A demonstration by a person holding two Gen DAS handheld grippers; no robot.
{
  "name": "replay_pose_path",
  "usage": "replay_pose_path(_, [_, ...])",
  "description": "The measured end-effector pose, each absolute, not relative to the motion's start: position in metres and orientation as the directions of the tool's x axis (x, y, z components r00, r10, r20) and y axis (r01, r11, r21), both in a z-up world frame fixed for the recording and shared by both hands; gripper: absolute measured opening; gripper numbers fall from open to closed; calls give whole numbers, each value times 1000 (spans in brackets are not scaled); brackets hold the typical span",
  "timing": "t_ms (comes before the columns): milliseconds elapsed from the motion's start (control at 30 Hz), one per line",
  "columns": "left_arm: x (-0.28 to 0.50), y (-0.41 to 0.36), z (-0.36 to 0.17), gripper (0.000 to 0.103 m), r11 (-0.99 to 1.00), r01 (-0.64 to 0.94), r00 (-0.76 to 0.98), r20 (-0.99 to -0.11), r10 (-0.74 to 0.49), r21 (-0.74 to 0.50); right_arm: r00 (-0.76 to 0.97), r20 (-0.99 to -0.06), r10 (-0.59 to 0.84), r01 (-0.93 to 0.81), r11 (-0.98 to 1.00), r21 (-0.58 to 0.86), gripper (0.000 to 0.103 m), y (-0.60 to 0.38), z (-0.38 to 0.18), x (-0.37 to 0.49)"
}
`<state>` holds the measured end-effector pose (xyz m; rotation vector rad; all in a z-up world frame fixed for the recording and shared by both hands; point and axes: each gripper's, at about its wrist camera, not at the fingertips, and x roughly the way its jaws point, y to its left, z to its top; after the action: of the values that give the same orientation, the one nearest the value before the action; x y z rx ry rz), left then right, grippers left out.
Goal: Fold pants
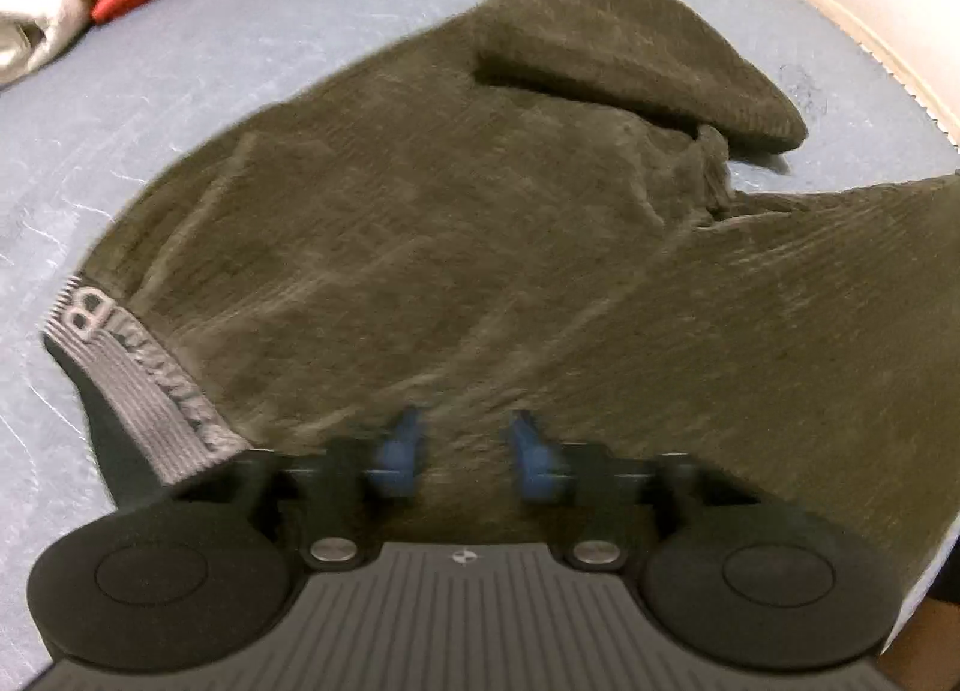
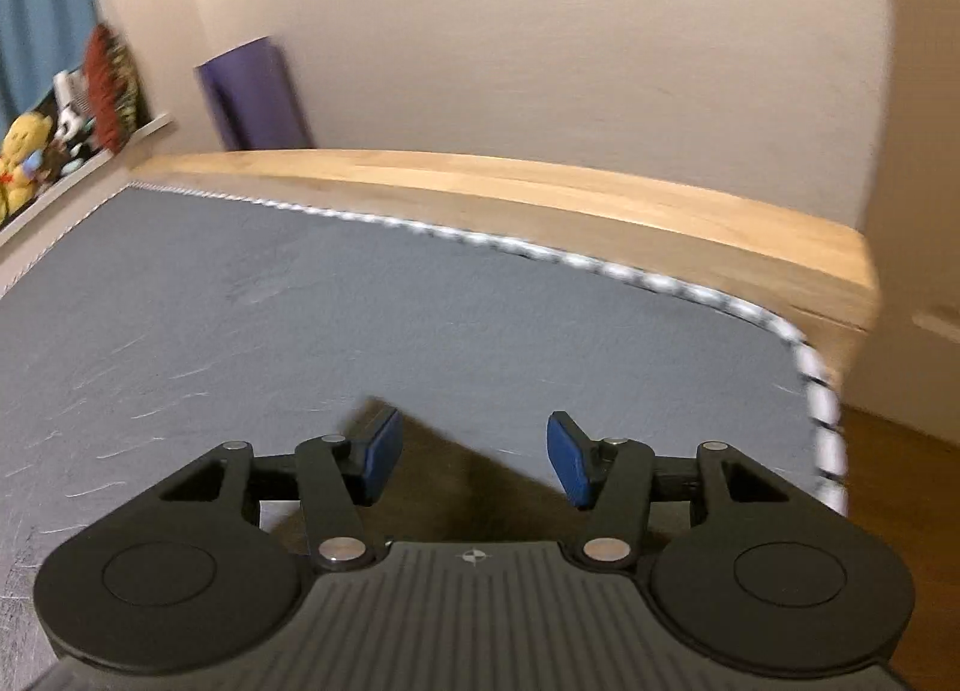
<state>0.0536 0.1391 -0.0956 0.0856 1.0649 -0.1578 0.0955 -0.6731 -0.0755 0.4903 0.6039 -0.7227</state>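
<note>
Now the left gripper [image 1: 465,445], fingers parted above the olive pants [image 1: 480,247], is nearing the waistband [image 1: 132,385]; the right gripper [image 2: 474,457] is hovering spread, so pinching cloth seems next.

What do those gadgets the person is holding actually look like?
Both match: the left tool and right tool each have a ribbed dark grey body, two round black discs, black linkage arms with silver rivets, blue fingertips and a small crosshair mark.

A big bed [image 2: 240,295] with a blue-grey sheet fills the room. A wooden bed frame [image 2: 540,193] runs along its far edge. Behind it stands a plain cream wall [image 2: 510,31]. The floor [image 2: 900,481] is brown wood. A blue curtain [image 2: 36,1] hangs at the left.
</note>
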Motion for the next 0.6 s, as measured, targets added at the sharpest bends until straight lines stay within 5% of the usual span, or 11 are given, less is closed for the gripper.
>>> replay_pose_path(133, [40, 165, -80, 26, 992, 96, 477, -871, -114, -77, 520, -730, -443, 767, 617, 172, 58, -690, -93, 44])
replay_pose_path(267, [20, 186, -54, 55, 997, 27, 536, -842, -71, -67, 466, -775, -426, 768, 629, 116, 64, -691, -112, 22])
replay_pose_path(467, [-8, 238, -37, 64, 971, -132, 567, -819, -89, -197, 452, -797, -402, 771, 625, 122, 65, -692, -117, 21])
replay_pose_path(600, [-19, 247, -53, 69, 956, -164, 519, -845, -128, -245, 454, -792, -409, 764, 637, 109, 40, -687, -117, 25])
